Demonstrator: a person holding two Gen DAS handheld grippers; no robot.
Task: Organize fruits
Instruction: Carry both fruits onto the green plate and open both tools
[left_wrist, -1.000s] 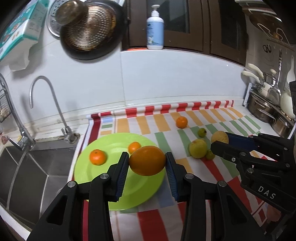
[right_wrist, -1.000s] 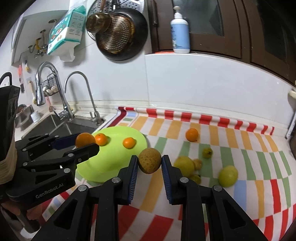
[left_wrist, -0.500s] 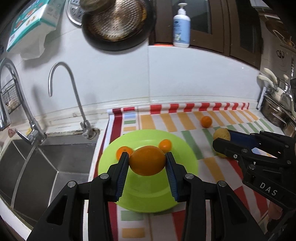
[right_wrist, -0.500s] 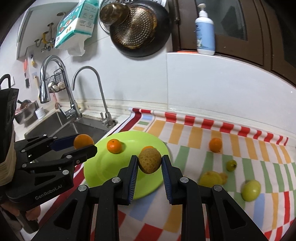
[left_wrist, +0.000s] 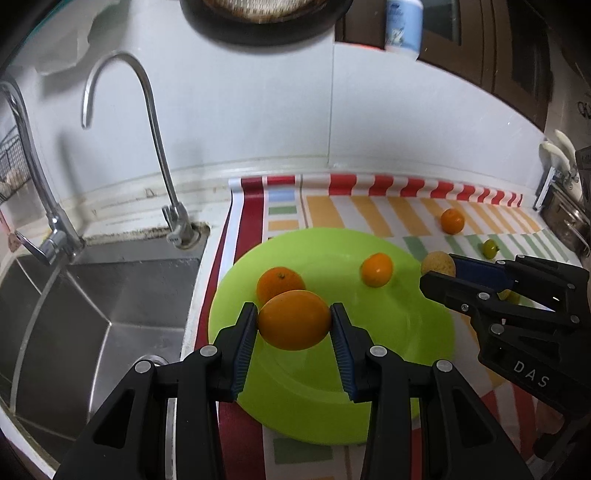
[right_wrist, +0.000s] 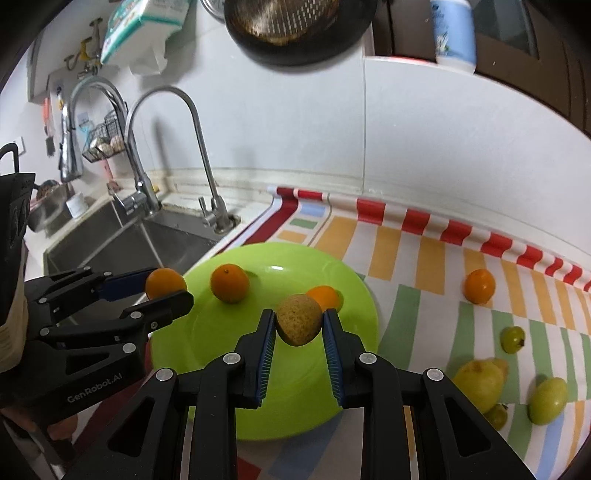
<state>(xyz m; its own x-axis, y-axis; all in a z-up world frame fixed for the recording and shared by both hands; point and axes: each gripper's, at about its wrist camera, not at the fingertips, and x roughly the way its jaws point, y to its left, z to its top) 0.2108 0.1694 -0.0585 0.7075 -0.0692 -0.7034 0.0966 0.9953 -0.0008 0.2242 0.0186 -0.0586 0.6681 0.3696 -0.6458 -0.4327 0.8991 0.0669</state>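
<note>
Two small oranges lie on the round lime-green plate (left_wrist: 424, 332) beneath my left gripper (left_wrist: 294, 321), clenched on a smooth large orange (left_wrist: 294, 319). From the right wrist, my right gripper (right_wrist: 299, 326) clasps a speckled yellow-brown fruit (right_wrist: 299, 324), perhaps a pear, above the plate.

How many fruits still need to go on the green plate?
Two oranges already sit on the green plate. The left gripper holds a big orange, the right gripper a brown fruit. About six remain on the striped cloth.
</note>
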